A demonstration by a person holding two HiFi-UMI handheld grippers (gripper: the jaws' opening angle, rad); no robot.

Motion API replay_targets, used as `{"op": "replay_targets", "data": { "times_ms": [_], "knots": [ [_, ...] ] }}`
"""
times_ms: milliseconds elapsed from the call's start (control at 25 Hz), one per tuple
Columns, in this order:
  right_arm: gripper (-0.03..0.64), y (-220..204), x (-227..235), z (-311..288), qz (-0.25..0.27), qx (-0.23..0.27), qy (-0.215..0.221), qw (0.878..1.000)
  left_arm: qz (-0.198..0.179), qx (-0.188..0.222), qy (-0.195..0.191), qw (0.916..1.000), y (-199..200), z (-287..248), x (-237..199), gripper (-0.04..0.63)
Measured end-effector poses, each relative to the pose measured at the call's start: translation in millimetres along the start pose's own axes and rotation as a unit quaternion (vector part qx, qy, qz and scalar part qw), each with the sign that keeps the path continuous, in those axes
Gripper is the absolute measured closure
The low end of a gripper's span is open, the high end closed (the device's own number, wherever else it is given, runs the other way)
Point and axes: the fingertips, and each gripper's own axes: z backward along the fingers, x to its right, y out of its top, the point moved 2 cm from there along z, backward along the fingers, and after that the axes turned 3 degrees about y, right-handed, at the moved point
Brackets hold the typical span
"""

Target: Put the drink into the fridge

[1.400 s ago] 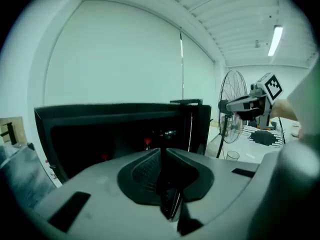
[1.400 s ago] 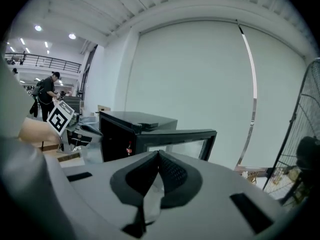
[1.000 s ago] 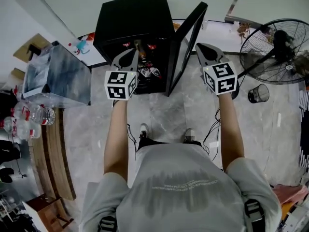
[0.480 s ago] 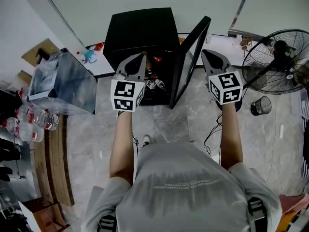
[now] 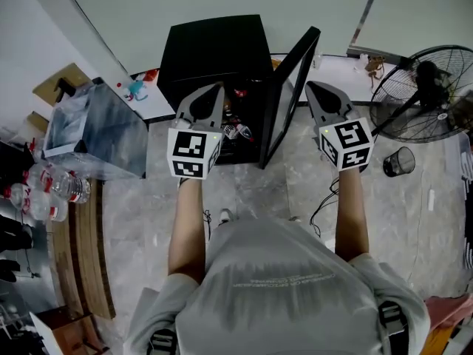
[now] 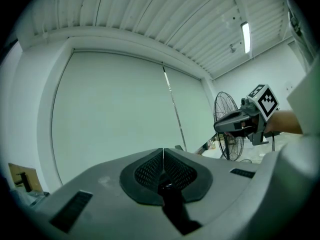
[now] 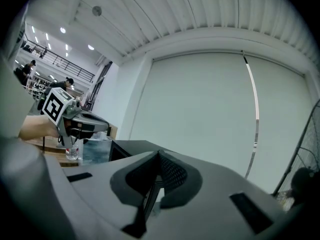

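The left tool (image 5: 219, 87) is closed, jaws pressed together with nothing between them, and it is held in front of the open black fridge (image 5: 214, 46). The drink (image 5: 236, 130) lies inside the fridge, just right of this tool. The fridge door (image 5: 294, 80) stands open between the two tools. The right tool (image 5: 311, 86), just right of the door, is also closed and empty. A fan (image 5: 425, 87) stands farther to its right, and water bottles (image 5: 52, 187) sit well left of the left tool.
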Motion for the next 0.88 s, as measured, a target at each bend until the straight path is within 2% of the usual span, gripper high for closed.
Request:
{"op": "replay_targets", "data": {
  "times_ms": [880],
  "knots": [
    [0.617,-1.7,-4.2,0.8,-0.004,-0.007,-0.006,1.0,0.03,-0.038,-0.012,0.9988,-30.2,-1.0,7.6,0.58]
  ]
}}
